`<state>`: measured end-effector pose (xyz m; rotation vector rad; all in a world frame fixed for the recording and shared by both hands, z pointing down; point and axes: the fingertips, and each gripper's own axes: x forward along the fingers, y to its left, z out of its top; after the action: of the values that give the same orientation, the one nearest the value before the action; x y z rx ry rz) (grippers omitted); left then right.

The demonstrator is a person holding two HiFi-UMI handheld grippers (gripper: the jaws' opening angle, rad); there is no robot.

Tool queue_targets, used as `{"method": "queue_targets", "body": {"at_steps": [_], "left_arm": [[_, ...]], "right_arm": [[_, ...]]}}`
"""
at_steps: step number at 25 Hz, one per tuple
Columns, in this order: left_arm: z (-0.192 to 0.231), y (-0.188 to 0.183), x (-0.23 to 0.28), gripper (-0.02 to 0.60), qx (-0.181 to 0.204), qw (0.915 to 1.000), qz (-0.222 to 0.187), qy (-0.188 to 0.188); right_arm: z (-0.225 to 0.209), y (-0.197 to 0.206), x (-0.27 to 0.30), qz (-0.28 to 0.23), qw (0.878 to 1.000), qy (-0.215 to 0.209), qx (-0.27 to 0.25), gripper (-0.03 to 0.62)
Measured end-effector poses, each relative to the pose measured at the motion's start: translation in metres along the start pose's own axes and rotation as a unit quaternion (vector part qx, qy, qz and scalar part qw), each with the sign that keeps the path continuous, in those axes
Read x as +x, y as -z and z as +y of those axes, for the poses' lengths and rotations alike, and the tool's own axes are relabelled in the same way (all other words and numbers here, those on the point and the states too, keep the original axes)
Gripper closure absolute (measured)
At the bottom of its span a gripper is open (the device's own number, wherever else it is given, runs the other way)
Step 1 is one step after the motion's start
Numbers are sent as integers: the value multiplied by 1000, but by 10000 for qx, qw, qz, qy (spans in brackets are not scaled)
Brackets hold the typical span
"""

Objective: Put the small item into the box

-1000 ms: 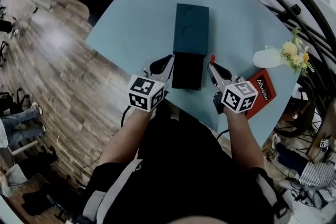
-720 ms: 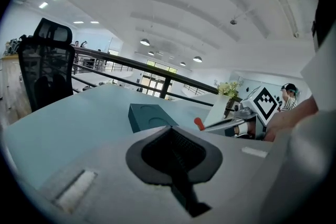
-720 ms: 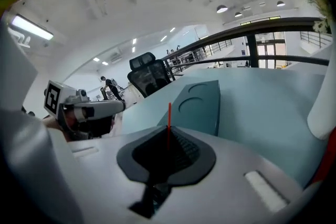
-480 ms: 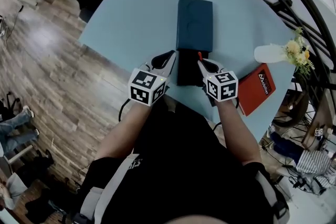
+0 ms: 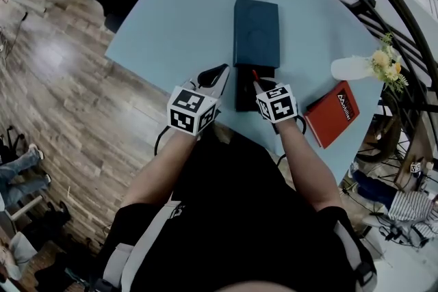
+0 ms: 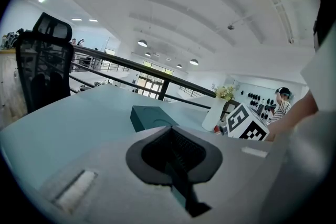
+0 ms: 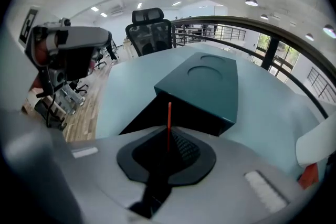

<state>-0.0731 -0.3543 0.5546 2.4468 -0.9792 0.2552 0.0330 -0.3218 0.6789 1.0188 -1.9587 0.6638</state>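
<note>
**Red stick held over open box**

The right gripper (image 7: 168, 139) has its fingers closed on a thin red stick (image 7: 169, 115). The stick is upright above the black tray (image 7: 142, 115) slid out of the teal box (image 7: 207, 84) on the table (image 5: 178, 17). The tray interior is dark; contents indiscernible. The left gripper (image 6: 172, 147) is closed, empty, beside the tray.

Left gripper (image 6: 172, 145), jaws together, faces the teal box (image 6: 147, 115).

Bright, even light falls from ceiling lamps (image 6: 143, 43), leaving a pale glare on the wood floor (image 5: 51, 51). Both gripper views bulge and darken toward their edges, and whatever sits nearest the lens is soft.
</note>
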Motion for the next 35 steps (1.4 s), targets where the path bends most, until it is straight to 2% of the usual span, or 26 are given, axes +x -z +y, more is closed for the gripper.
{"method": "queue_targets", "body": {"at_steps": [11, 15, 21, 25, 29, 32, 35], "left_arm": [[16, -4, -14, 574, -40, 9999, -119, -69], [13, 0, -19, 574, -63, 9999, -111, -76], [17, 7, -24, 574, -143, 9996, 12, -226], [17, -3, -29, 574, -63, 9993, -15, -357], [7, -16, -32, 574, 4, 9992, -42, -405], [6, -29, -28, 574, 25, 9990, -110, -428], [8, -45, -22, 574, 96, 9984, -184, -523]], "right_arm": [[17, 22, 19, 812, 9911, 145, -1043, 577], [28, 32, 22, 1020, 9893, -129, -1038, 576], [28, 34, 24, 1030, 9876, -234, -1159, 572], [23, 27, 19, 905, 9900, -332, -1028, 543], [10, 15, -1, 499, 9941, -349, -894, 542], [-6, 0, -20, 5, 9971, -390, -655, 588], [-26, -8, -41, -398, 9974, -431, -420, 592]]}}
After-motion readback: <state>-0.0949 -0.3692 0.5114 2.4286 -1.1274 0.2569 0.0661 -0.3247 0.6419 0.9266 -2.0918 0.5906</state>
